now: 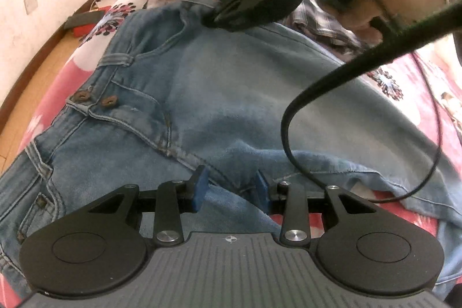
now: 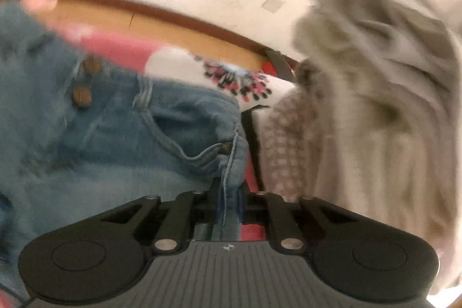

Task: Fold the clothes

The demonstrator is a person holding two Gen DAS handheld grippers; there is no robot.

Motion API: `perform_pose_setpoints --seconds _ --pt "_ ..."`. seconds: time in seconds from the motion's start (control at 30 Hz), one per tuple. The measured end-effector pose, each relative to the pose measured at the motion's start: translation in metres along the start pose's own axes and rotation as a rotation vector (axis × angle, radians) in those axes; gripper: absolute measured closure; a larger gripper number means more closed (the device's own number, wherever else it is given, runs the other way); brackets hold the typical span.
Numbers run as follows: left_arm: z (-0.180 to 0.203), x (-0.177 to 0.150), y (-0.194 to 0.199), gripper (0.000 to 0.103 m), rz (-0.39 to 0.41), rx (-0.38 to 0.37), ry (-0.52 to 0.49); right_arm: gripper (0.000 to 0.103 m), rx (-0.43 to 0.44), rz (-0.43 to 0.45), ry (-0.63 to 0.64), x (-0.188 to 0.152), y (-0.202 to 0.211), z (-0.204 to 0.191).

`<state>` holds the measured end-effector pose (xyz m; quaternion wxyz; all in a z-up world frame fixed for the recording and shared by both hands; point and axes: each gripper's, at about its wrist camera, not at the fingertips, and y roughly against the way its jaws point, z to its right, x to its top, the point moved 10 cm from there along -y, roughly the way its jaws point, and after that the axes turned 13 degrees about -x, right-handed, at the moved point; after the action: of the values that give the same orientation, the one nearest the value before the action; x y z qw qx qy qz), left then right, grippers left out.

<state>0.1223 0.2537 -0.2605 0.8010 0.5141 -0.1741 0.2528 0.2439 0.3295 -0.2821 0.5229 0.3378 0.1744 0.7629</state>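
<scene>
My left gripper point(image 1: 231, 188) has its fingers point(image 1: 199, 188) partly spread over the jeans point(image 1: 219, 82); my right gripper point(image 2: 229, 202) pinches their waistband corner.

Light blue jeans point(image 1: 219, 82) spread on bed, front side up, two brown buttons at waist, waistband toward bed's left edge, fabric wrinkled.

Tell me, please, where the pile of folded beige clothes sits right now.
The pile of beige clothes fills the right wrist view's right side, beside the jeans on the floral bedspread.

Light-blue jeans point(image 1: 231, 82); pink floral bedsheet point(image 1: 427, 82).
</scene>
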Motion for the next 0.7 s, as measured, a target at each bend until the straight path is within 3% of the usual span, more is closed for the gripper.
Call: perform_pose_setpoints --seconds 0.17,0.23,0.3,0.37,0.43,0.53,0.63,0.7 --pt "0.002 -0.002 -0.004 0.067 -0.008 0.015 -0.024 0.081 -0.034 0.002 -0.024 -0.015 -0.011 -0.008" --pt "0.003 -0.003 -0.004 0.067 -0.014 0.024 -0.040 0.048 -0.040 0.007 -0.072 -0.015 0.005 0.005" --pt "0.005 -0.003 -0.005 0.067 -0.018 0.030 -0.052 0.037 -0.025 0.048 -0.171 -0.026 0.038 0.031" --pt "0.005 -0.004 -0.003 0.067 -0.017 0.029 -0.053 0.032 -0.019 0.062 -0.275 -0.051 0.074 0.061" --pt "0.005 -0.004 -0.003 0.067 -0.019 0.030 -0.057 0.031 -0.017 0.013 -0.399 -0.088 0.101 0.088" --pt "0.012 0.000 -0.004 0.067 -0.023 0.035 -0.077 0.032 0.019 -0.162 -0.665 -0.180 0.134 0.120" --pt "0.022 0.008 -0.007 0.067 -0.028 0.040 -0.103 0.034 0.071 -0.341 -0.912 -0.287 0.167 0.114" --pt "0.029 0.013 -0.009 0.067 -0.031 0.042 -0.120 0.036 0.121 -0.420 -1.034 -0.334 0.178 0.098"
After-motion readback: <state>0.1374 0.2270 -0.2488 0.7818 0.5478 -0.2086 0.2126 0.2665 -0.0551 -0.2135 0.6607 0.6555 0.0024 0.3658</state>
